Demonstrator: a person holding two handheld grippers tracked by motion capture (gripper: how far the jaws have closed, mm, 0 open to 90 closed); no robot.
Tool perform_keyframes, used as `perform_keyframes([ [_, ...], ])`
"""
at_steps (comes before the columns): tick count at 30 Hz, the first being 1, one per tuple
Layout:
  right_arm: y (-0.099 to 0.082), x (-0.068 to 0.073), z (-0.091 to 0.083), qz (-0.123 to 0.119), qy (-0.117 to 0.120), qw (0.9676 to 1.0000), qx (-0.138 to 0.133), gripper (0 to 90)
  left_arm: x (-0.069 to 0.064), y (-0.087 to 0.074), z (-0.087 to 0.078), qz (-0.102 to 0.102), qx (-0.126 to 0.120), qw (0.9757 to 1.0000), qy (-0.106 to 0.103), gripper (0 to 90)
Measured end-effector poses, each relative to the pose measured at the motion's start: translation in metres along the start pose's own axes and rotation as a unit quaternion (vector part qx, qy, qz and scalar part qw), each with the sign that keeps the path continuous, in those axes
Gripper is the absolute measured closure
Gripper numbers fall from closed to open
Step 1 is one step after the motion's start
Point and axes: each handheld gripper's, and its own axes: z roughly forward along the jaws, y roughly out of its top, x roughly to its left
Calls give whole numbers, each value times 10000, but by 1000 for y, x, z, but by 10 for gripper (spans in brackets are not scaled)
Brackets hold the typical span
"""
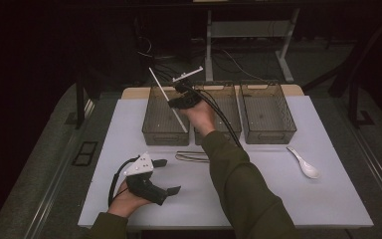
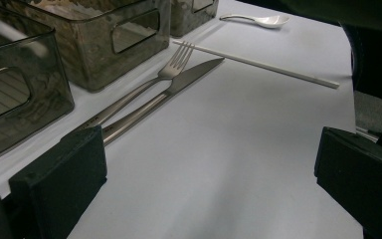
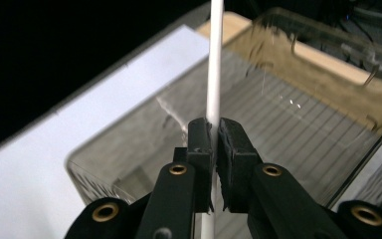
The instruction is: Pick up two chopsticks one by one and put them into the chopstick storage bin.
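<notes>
- High view: the right hand-held gripper (image 1: 183, 101), jaws clamped on a white chopstick (image 1: 168, 100), is above the left bin (image 1: 165, 116) of three on the white surface (image 1: 129, 129). The left hand-held gripper (image 1: 166, 175) rests spread wide and empty near the front edge. A white spoon (image 1: 304, 164) lies to the right.
- Left gripper view: a fork (image 2: 144, 88), a knife (image 2: 166, 95) and a second chopstick (image 2: 258, 64) lie ahead of its parted jaws.
- Right gripper view: the chopstick (image 3: 214, 74) stands pinched upright over the bin (image 3: 278, 114).
</notes>
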Motion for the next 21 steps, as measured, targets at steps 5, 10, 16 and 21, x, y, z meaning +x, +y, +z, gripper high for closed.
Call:
perform_keyframes([
  [5, -6, 1, 14, 44, -134, 9996, 244, 840, -1, 0, 1, 8, 13, 10000, -11, 0],
  [10, -12, -1, 28, -17, -200, 9986, 491, 838, 0, 0, 1, -13, 1, 10000, -23, 0],
  [16, -18, -3, 34, 35, -248, 9978, 622, 752, -1, 0, 1, 16, 17, 10000, -40, 0],
  [21, -19, -4, 21, 99, -166, 9991, 385, 625, -1, 0, 1, 3, 5, 10000, -17, 0],
])
